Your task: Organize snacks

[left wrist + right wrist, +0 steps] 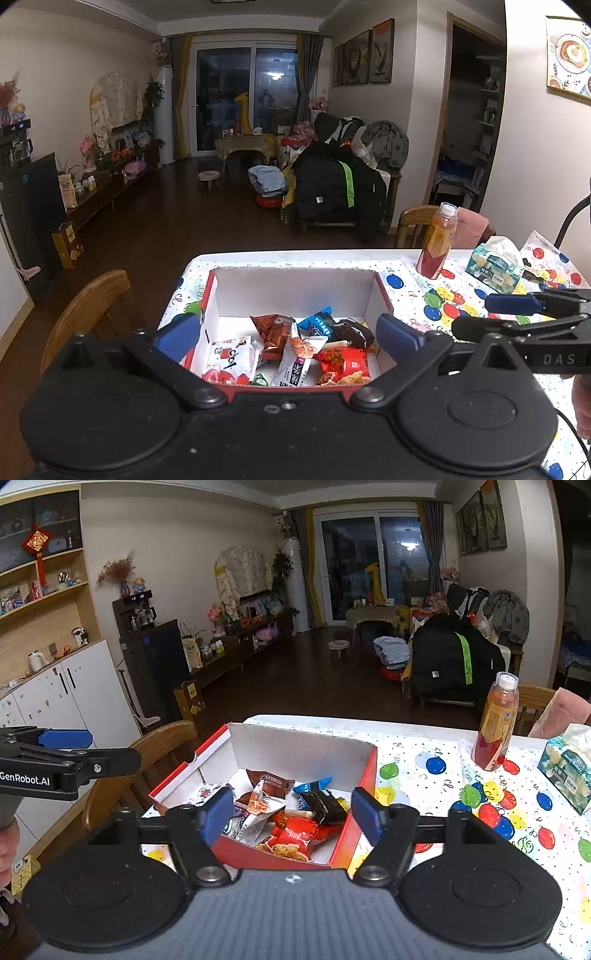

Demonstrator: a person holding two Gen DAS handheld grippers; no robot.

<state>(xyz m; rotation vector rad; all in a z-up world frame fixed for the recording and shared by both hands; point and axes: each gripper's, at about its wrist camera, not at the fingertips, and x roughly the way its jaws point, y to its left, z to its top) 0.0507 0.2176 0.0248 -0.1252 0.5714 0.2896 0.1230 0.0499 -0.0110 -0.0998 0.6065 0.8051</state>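
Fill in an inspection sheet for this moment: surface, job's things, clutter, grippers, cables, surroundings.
Surface: table under a balloon-print cloth, bare patches around the box.
Job's things: open red box with white inside, holding a loose pile of snack packets; no packets seen outside it.
Clutter: drink bottle upright and a tissue pack beyond it, both apart from the box.
Grippers: left gripper open and empty, fingers either side of the box; right gripper open and empty over the box.
Cables: a dark cable at the left view's right edge.
Surroundings: wooden chairs at the table, dim living room, a hand on the left gripper's grip.
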